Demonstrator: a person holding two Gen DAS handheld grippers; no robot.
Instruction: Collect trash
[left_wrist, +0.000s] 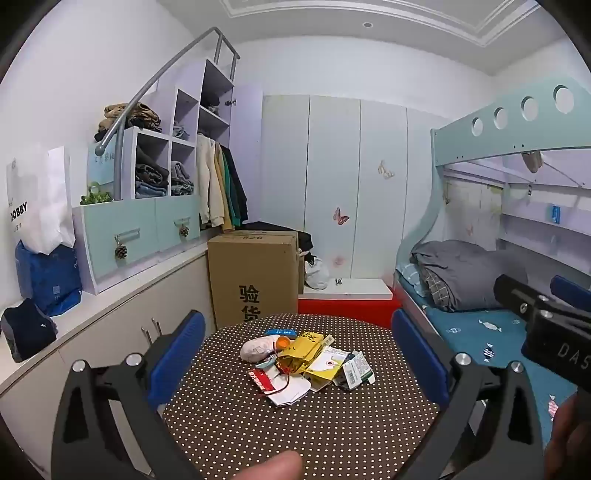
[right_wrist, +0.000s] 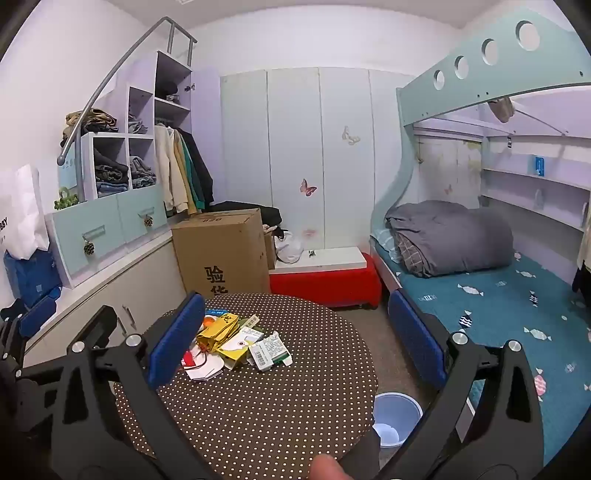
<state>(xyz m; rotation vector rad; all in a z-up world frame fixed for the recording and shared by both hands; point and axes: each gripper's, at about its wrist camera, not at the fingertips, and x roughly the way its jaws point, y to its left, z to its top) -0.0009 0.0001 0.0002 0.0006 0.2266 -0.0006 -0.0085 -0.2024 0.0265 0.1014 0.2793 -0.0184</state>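
Observation:
A pile of trash (left_wrist: 306, 360) lies on a round brown polka-dot table (left_wrist: 295, 424): yellow packets, white and green boxes, a red-and-white carton, a crumpled white wrapper and an orange cap. The pile also shows in the right wrist view (right_wrist: 236, 345). My left gripper (left_wrist: 299, 362) is open and empty, held above the table's near side. My right gripper (right_wrist: 295, 343) is open and empty too, its left finger (right_wrist: 177, 339) in front of the pile's left part. A light blue bin (right_wrist: 395, 417) stands on the floor right of the table.
A cardboard box (left_wrist: 255, 273) and a red bench (right_wrist: 325, 284) stand behind the table. A bunk bed (right_wrist: 480, 295) with a grey quilt is at the right. Cabinets and shelves with clothes (left_wrist: 147, 177) line the left wall. The right gripper's body (left_wrist: 546, 325) shows at the right of the left view.

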